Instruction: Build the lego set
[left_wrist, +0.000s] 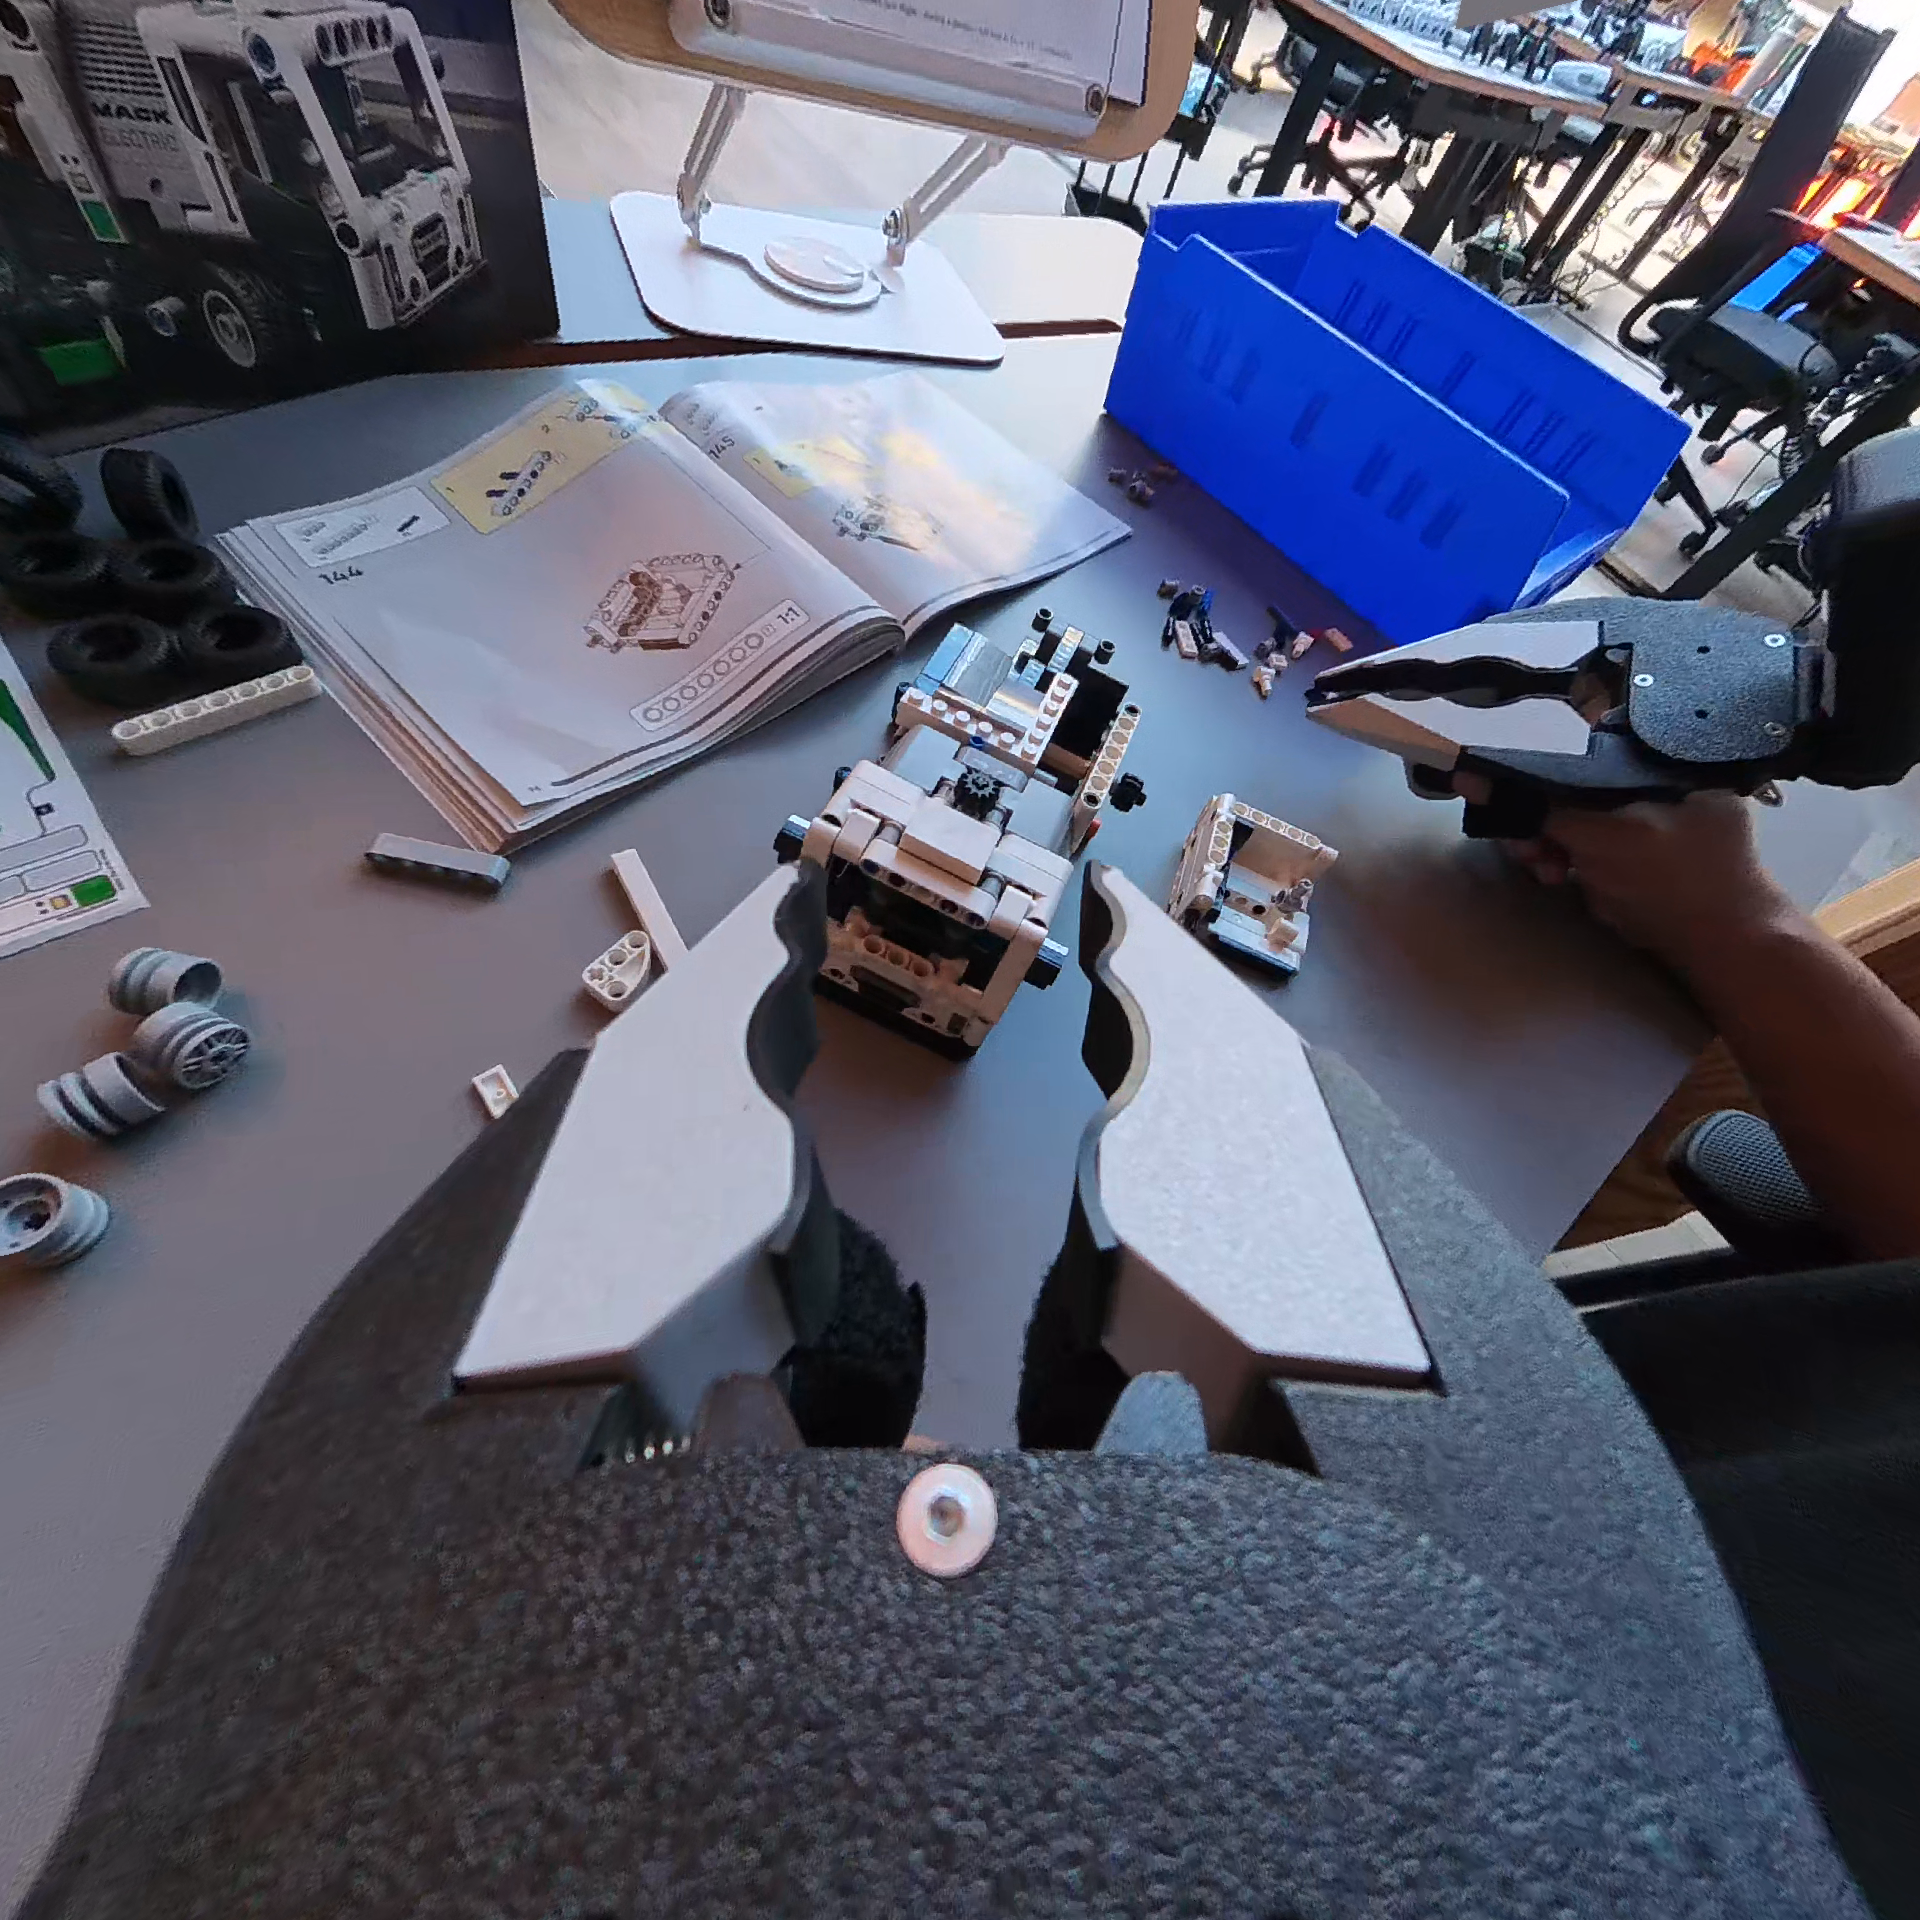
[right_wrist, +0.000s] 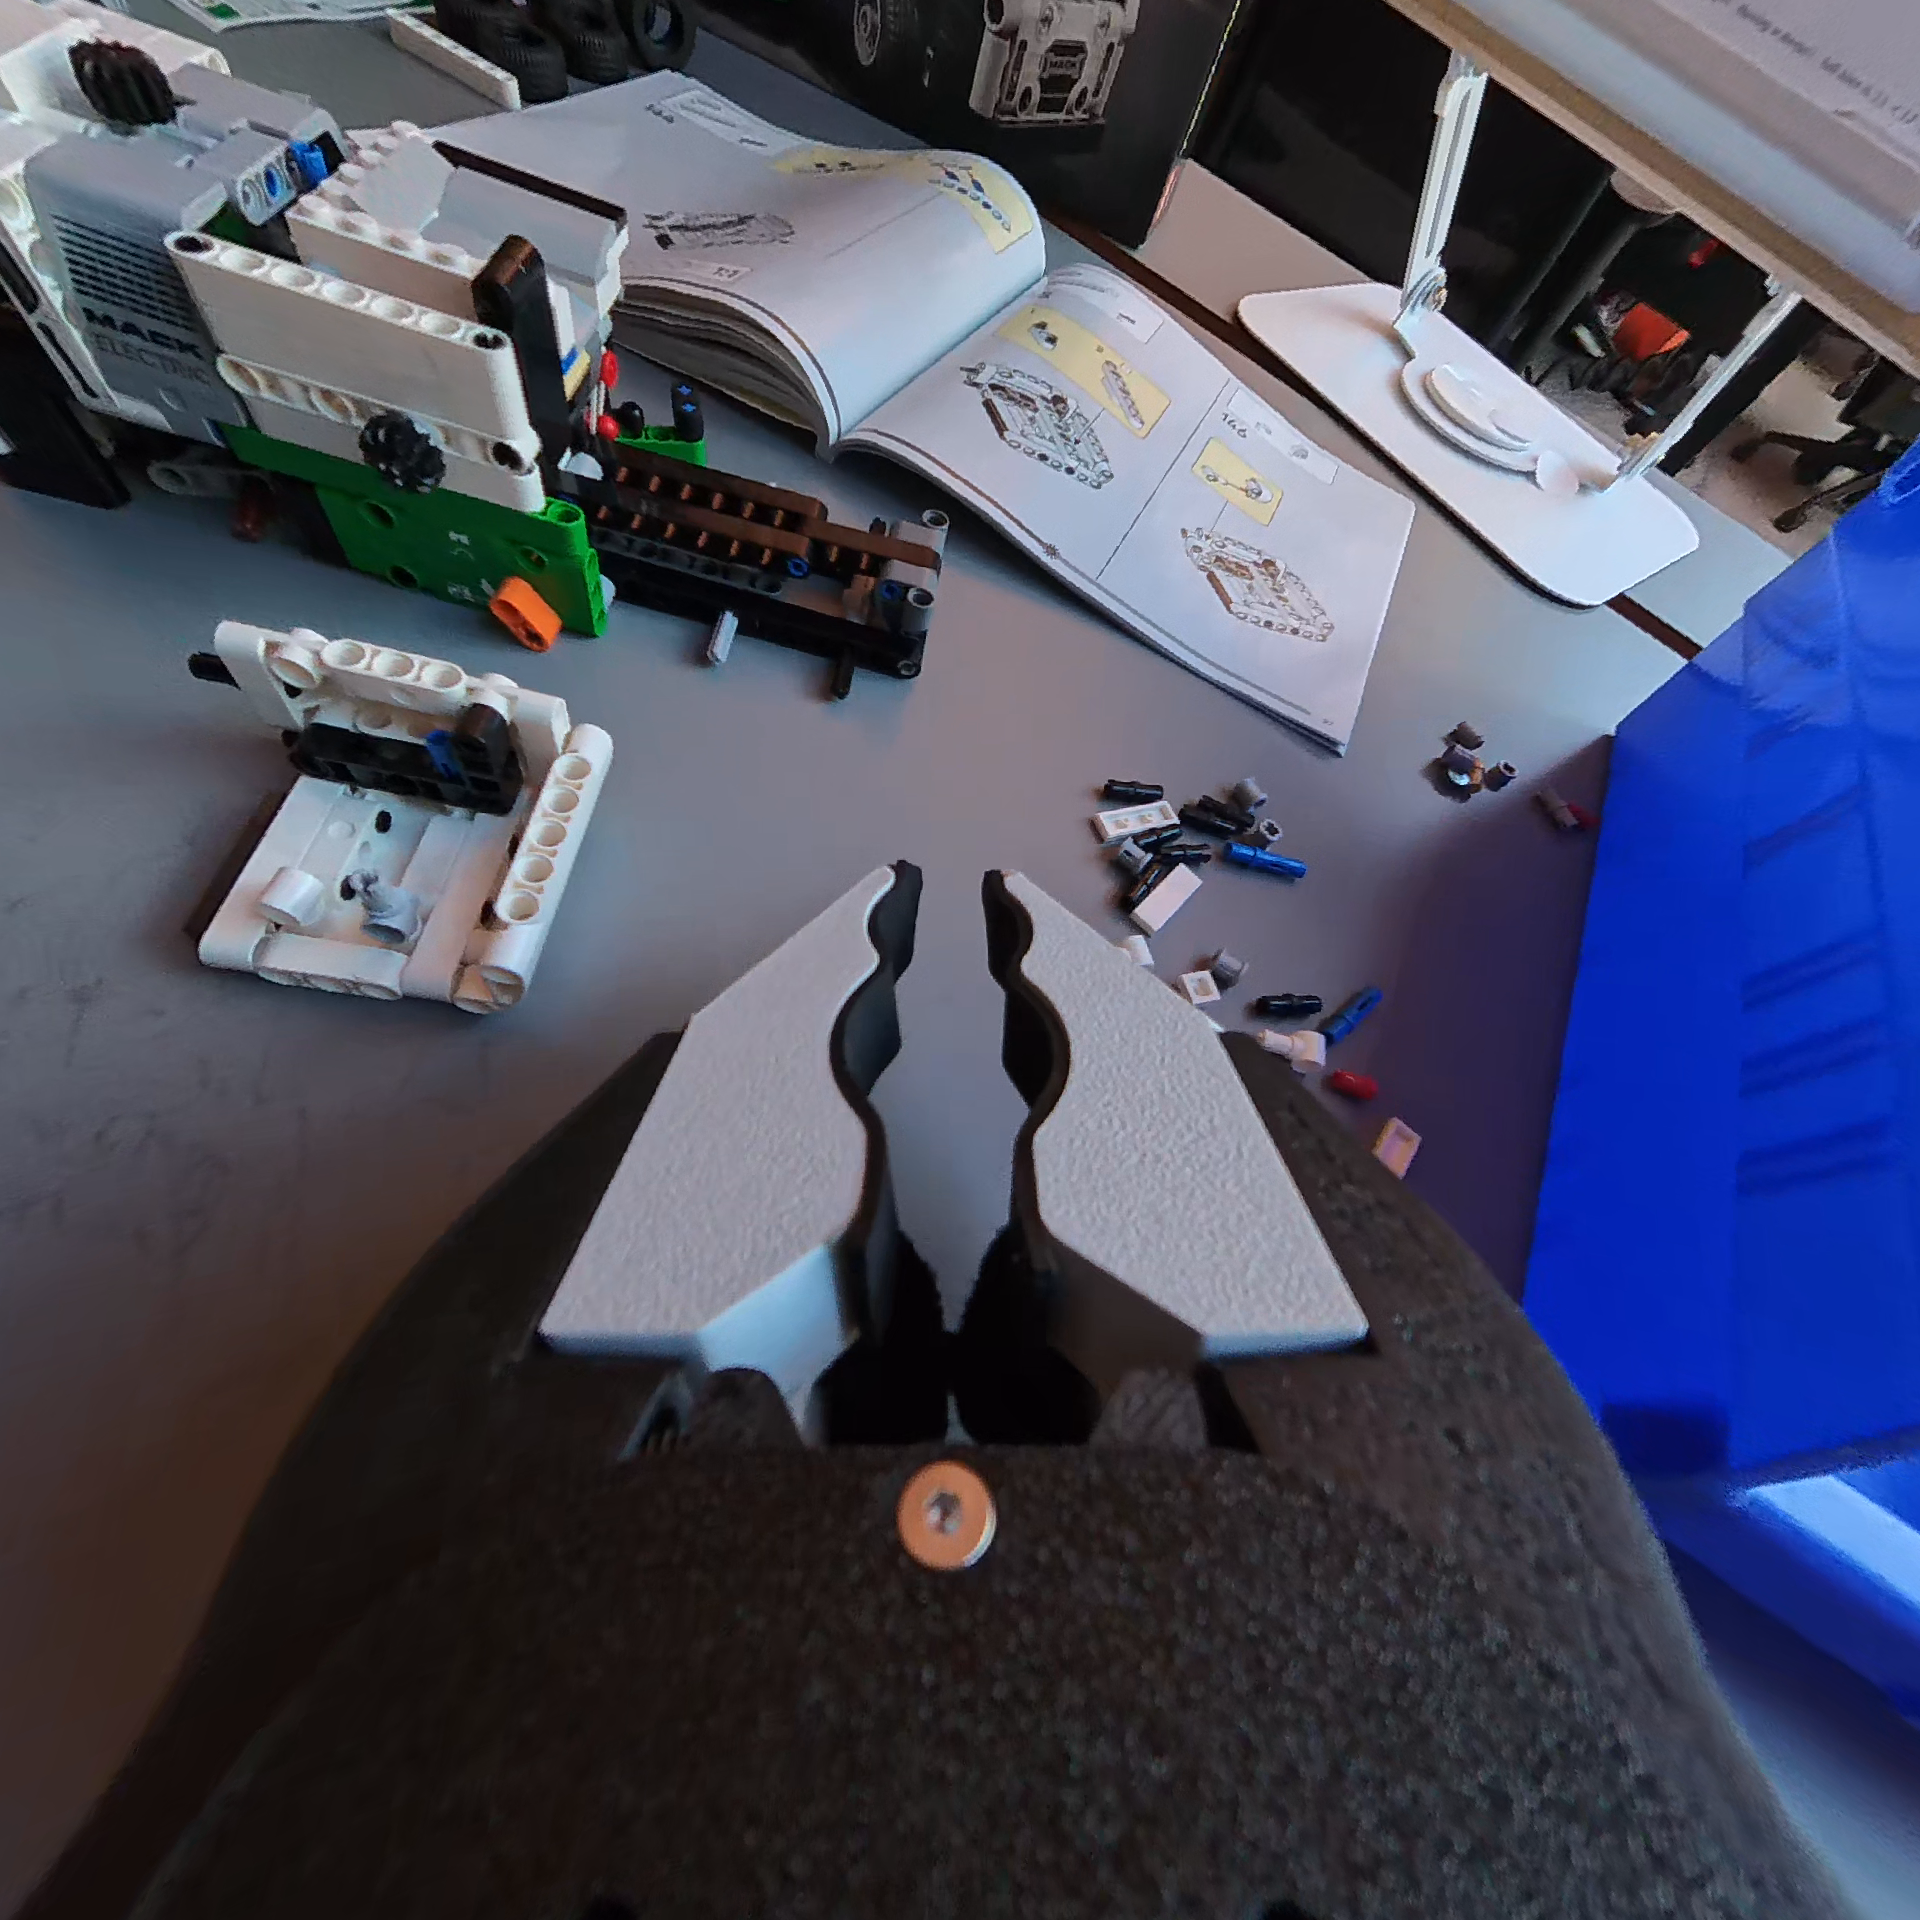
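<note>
The part-built white, green and black truck (left_wrist: 935, 852) stands on the dark table; it also shows in the right wrist view (right_wrist: 312, 312). My left gripper (left_wrist: 948, 883) is open wide, and its tips straddle the truck's front end. I cannot tell whether they touch it. A small white sub-assembly (left_wrist: 1247, 883) lies right of the truck, also in the right wrist view (right_wrist: 405, 831). My right gripper (right_wrist: 951, 878) is empty, its jaws a narrow gap apart, hovering over bare table left of the loose small pieces (right_wrist: 1184, 852). It also shows in the left wrist view (left_wrist: 1314, 698).
An open instruction booklet (left_wrist: 582, 603) lies behind the truck. A blue bin (left_wrist: 1351, 416) stands at the right, black tyres (left_wrist: 135, 582) and grey wheel hubs (left_wrist: 177, 1029) at the left. A white beam (left_wrist: 213, 709), a grey beam (left_wrist: 436, 862), the set's box (left_wrist: 260, 177) and a white stand (left_wrist: 810, 281) are around. Spacing between my two grippers at the tips: around 30 cm.
</note>
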